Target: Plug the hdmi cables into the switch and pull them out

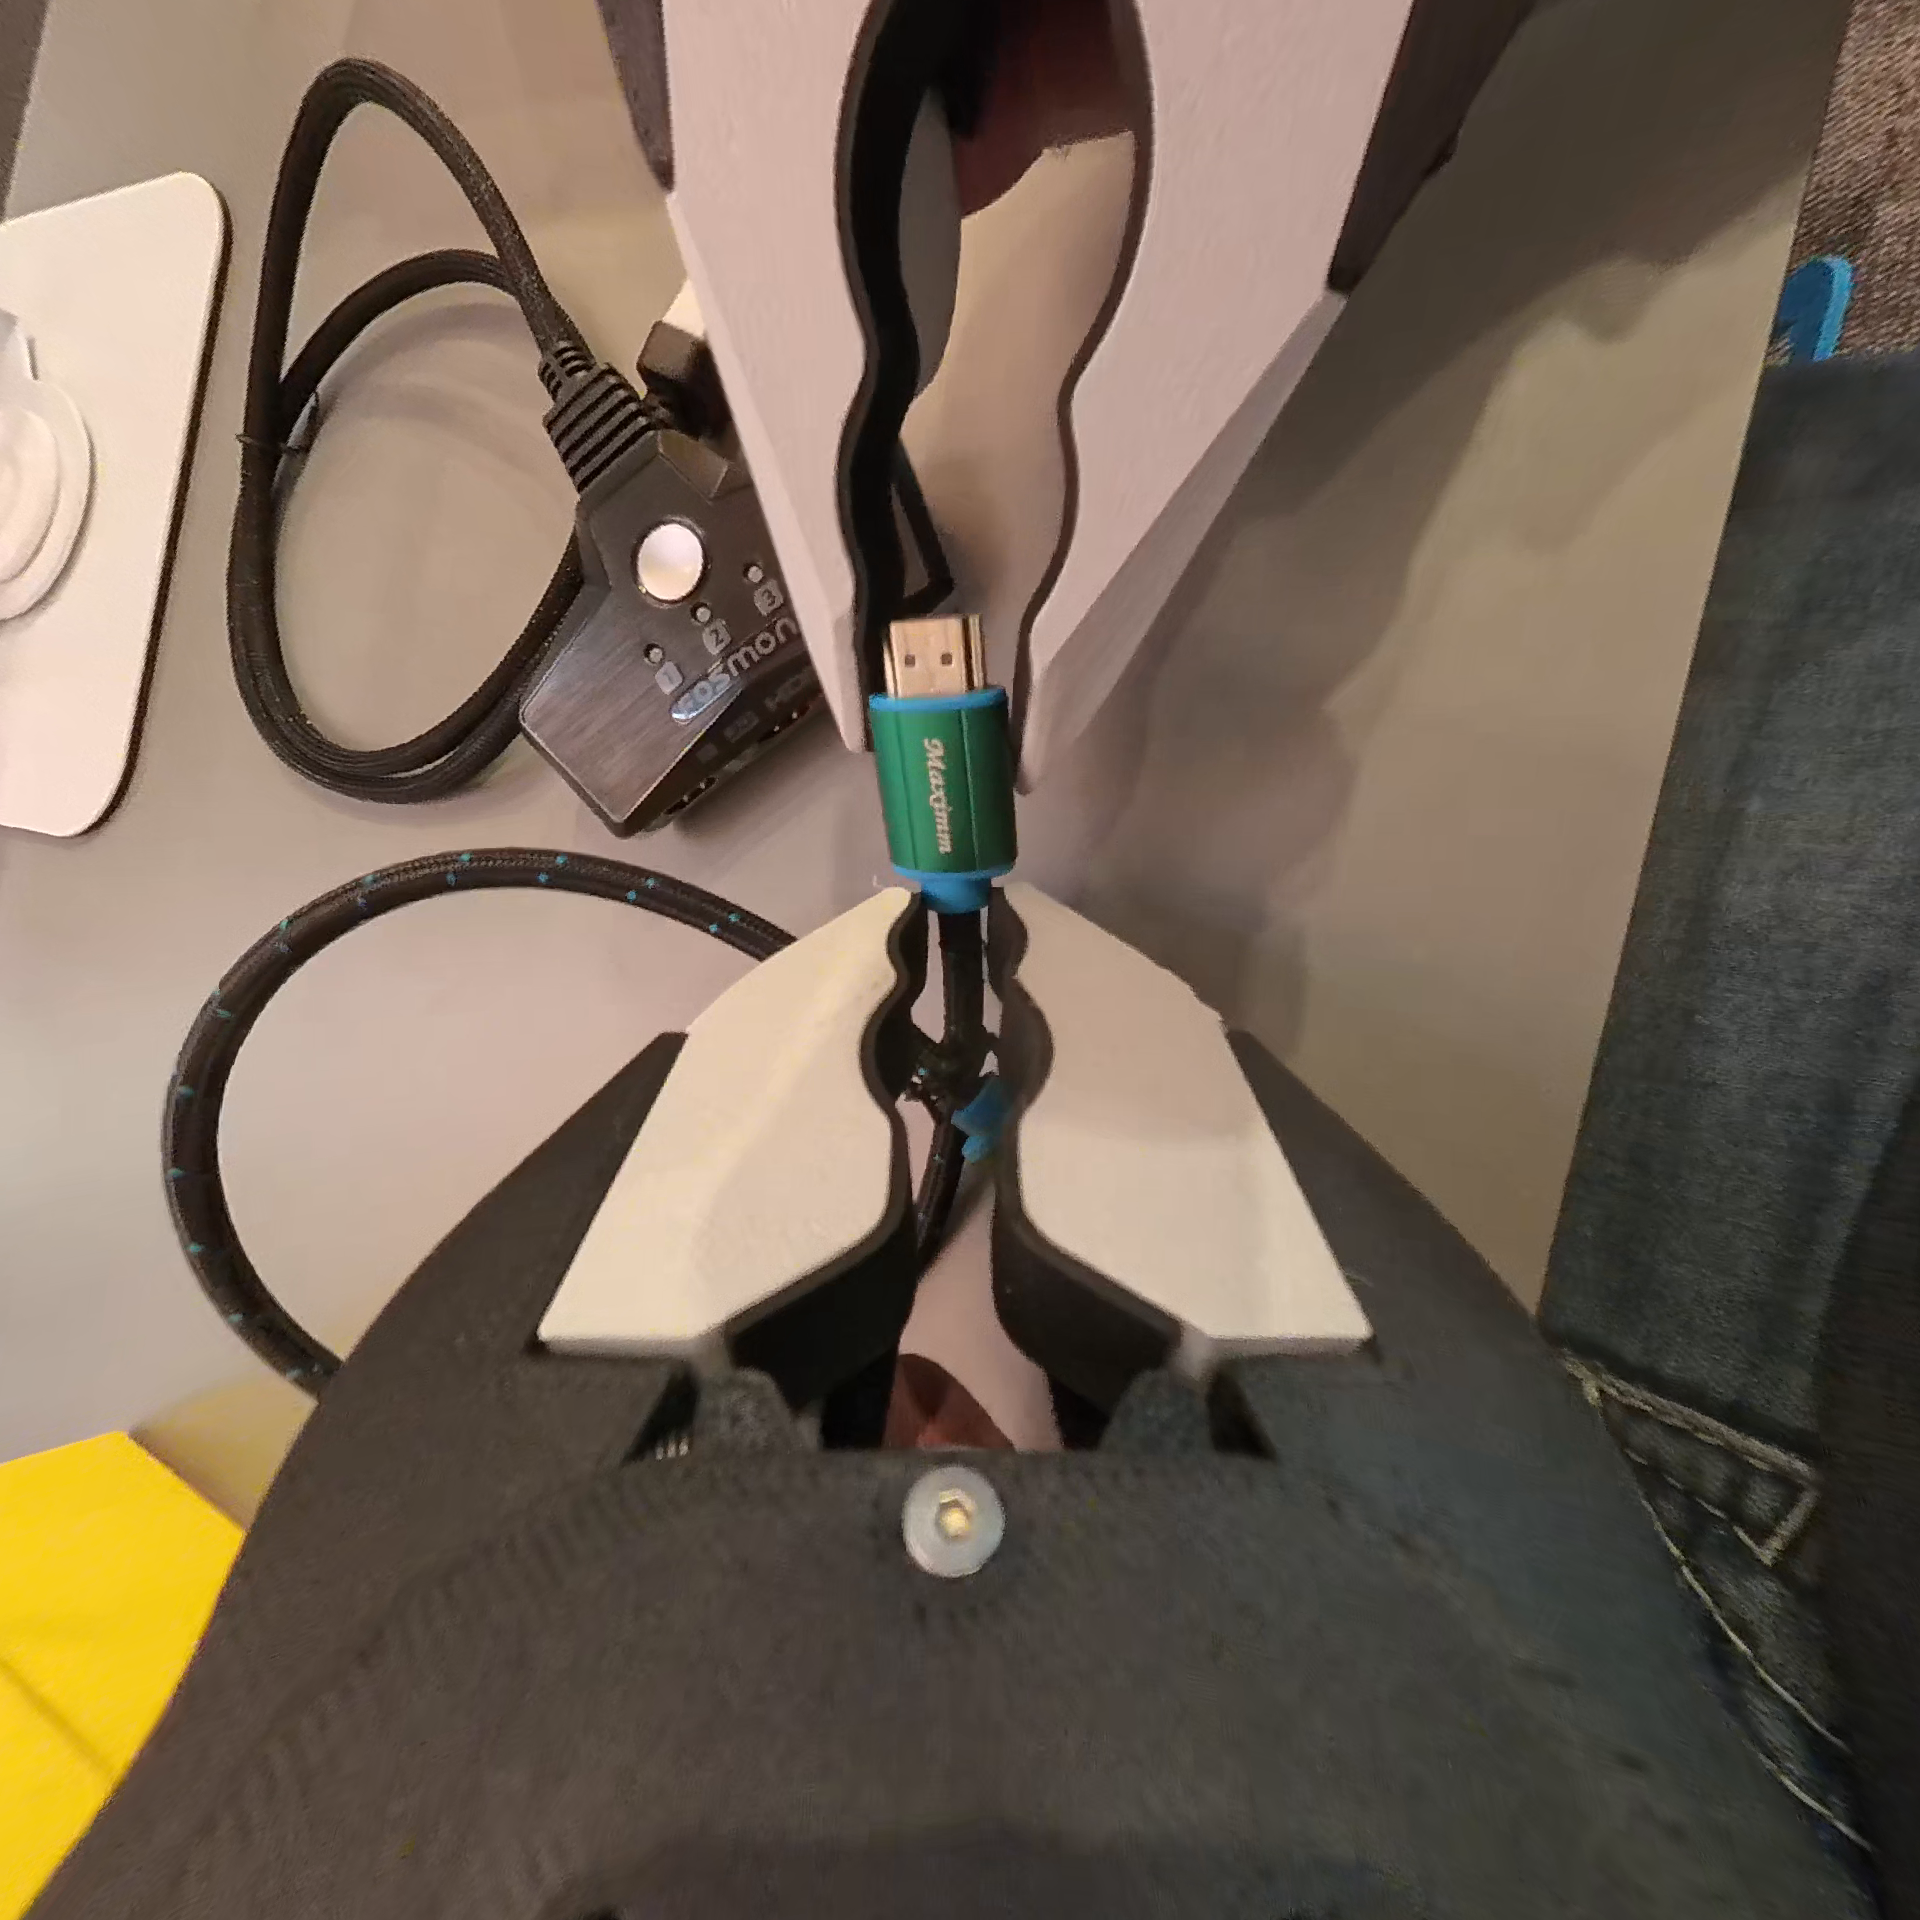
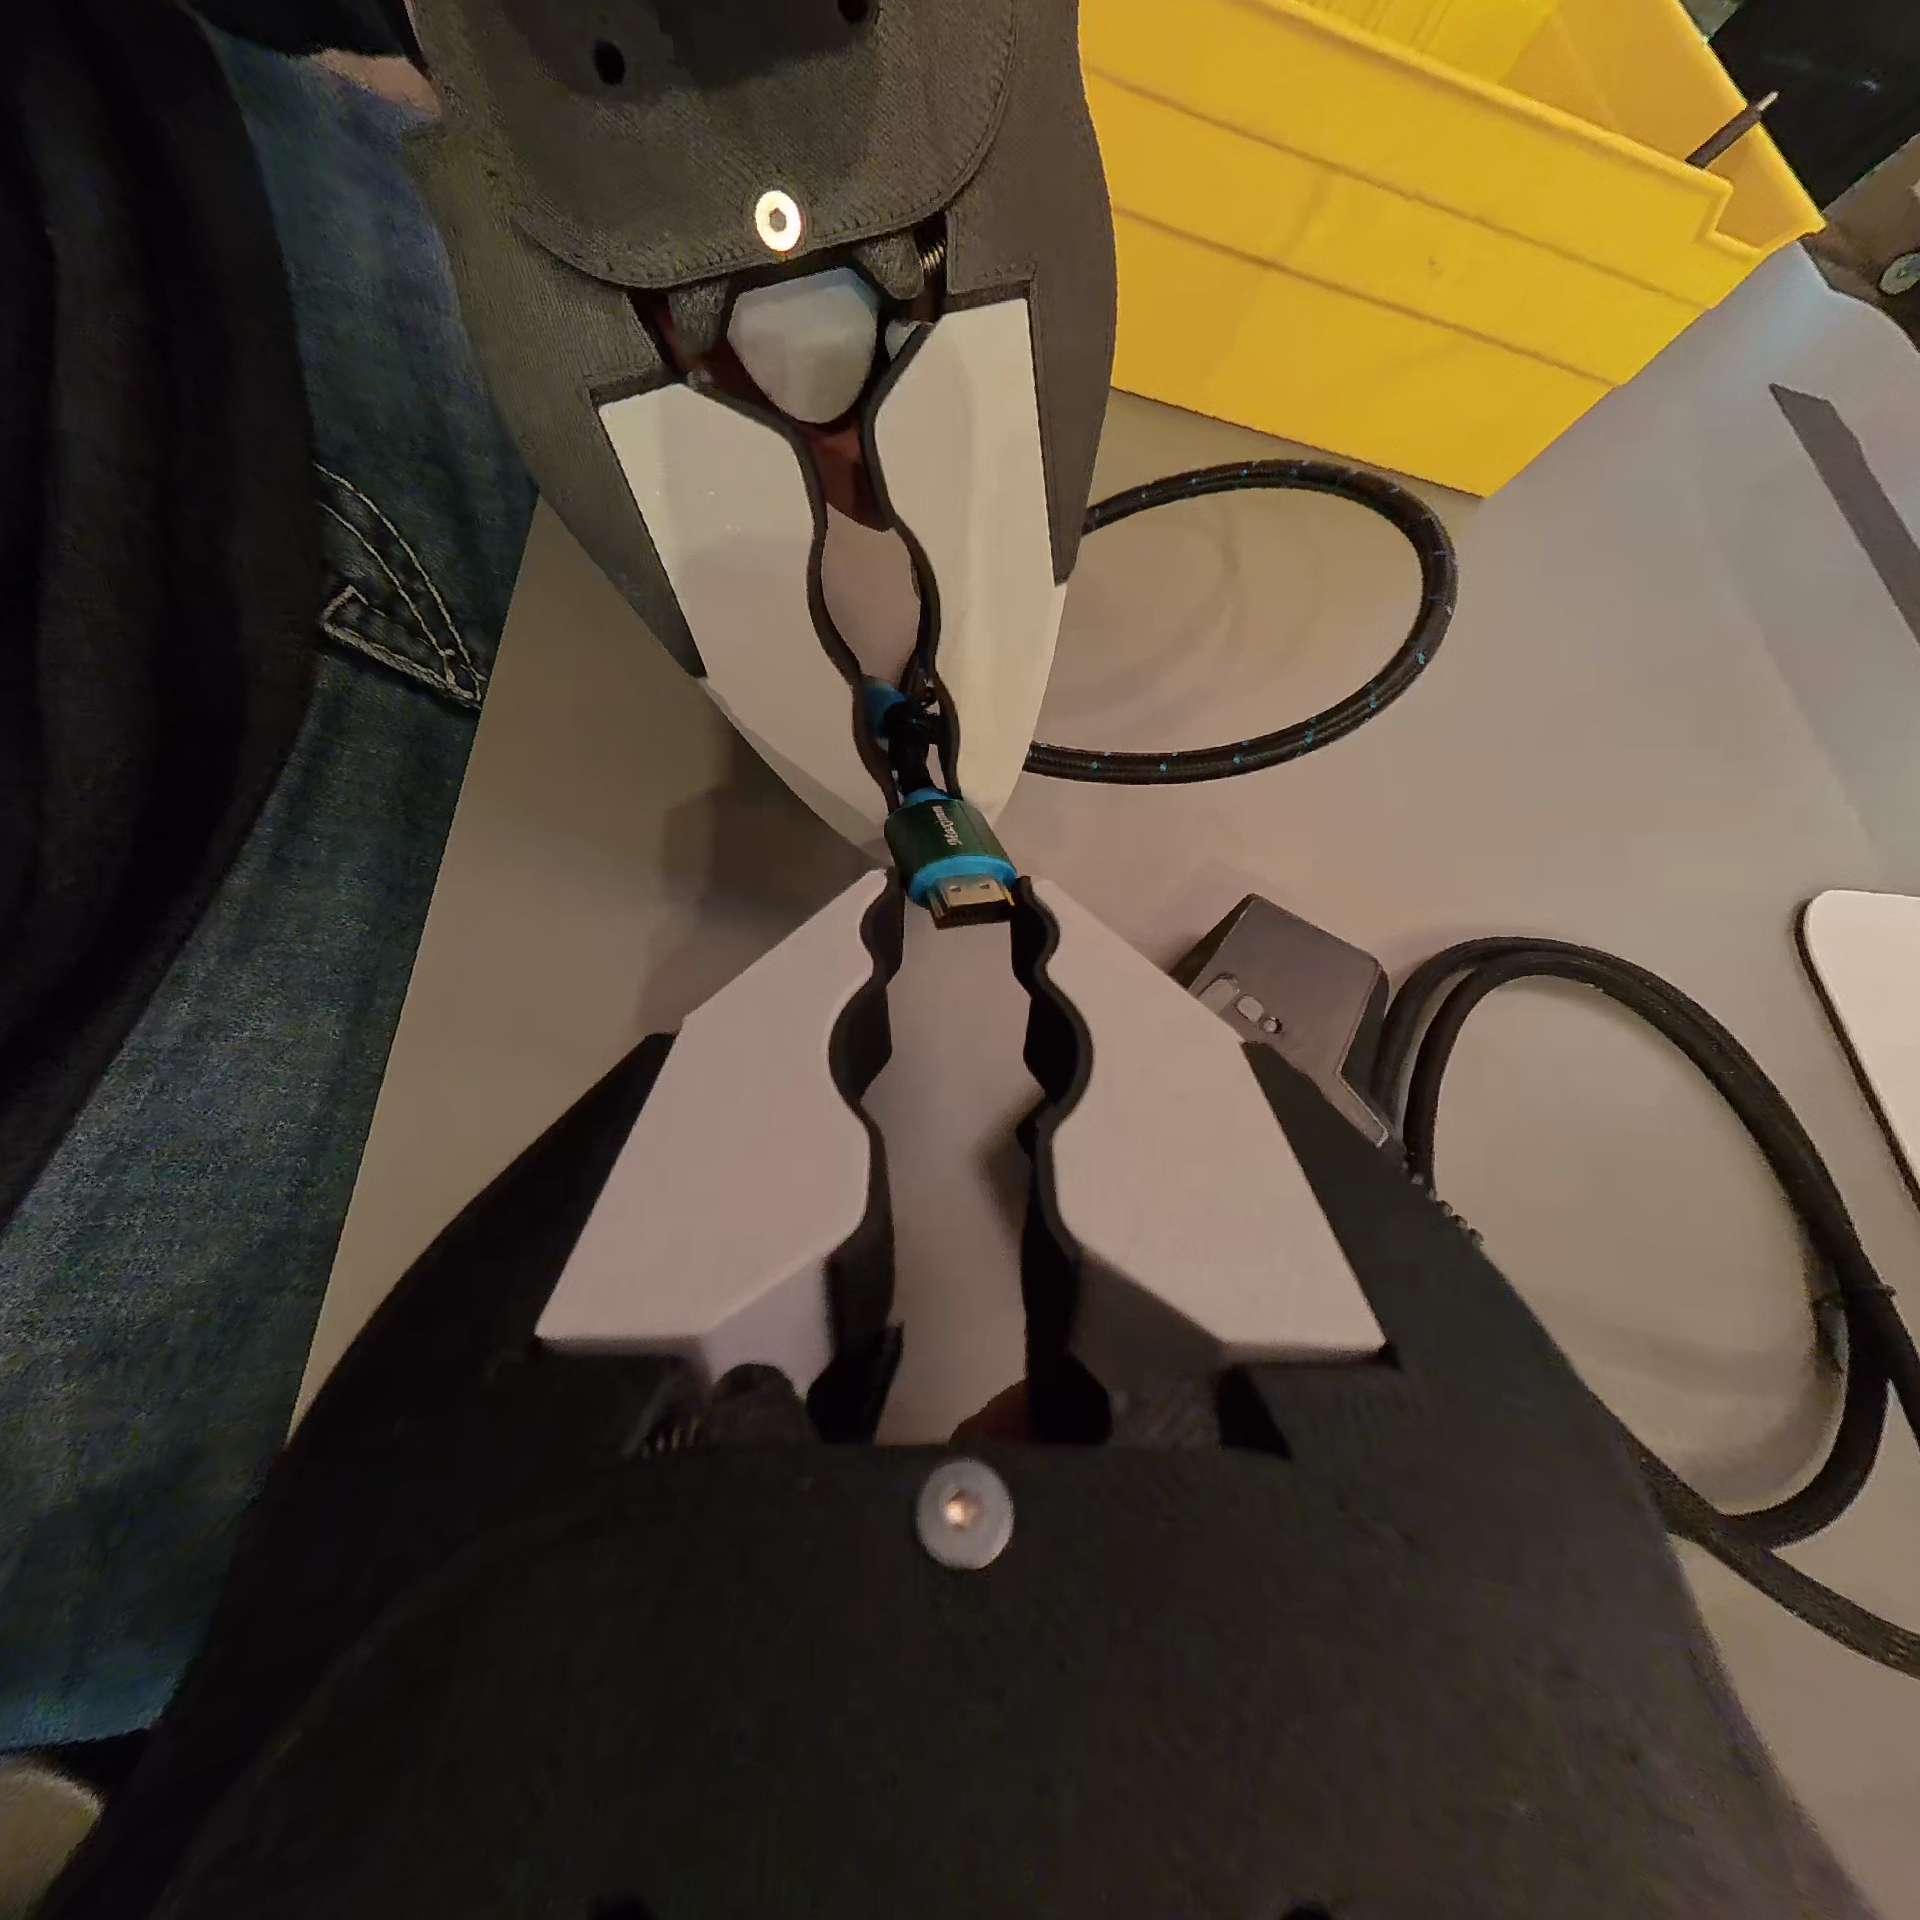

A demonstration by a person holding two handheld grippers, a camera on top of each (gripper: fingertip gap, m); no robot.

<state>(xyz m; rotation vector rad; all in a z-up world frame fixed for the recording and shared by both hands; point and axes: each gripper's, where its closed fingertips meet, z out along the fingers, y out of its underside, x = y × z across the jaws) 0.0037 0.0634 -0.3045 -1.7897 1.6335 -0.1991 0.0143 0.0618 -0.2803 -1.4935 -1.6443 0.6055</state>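
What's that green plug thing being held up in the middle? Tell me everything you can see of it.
The green plug is a cable end: a glossy green barrel with blue collars at both ends, a printed label along it, and a flat metal connector tip. Its black braided cable, flecked blue, loops over the grey table. The left gripper is shut on the cable just behind the plug, holding it in the air, tip between the fingers of the open right gripper.

Grey table (image 1: 1299, 582), switch (image 1: 665, 665), yellow bin (image 2: 1382, 260)
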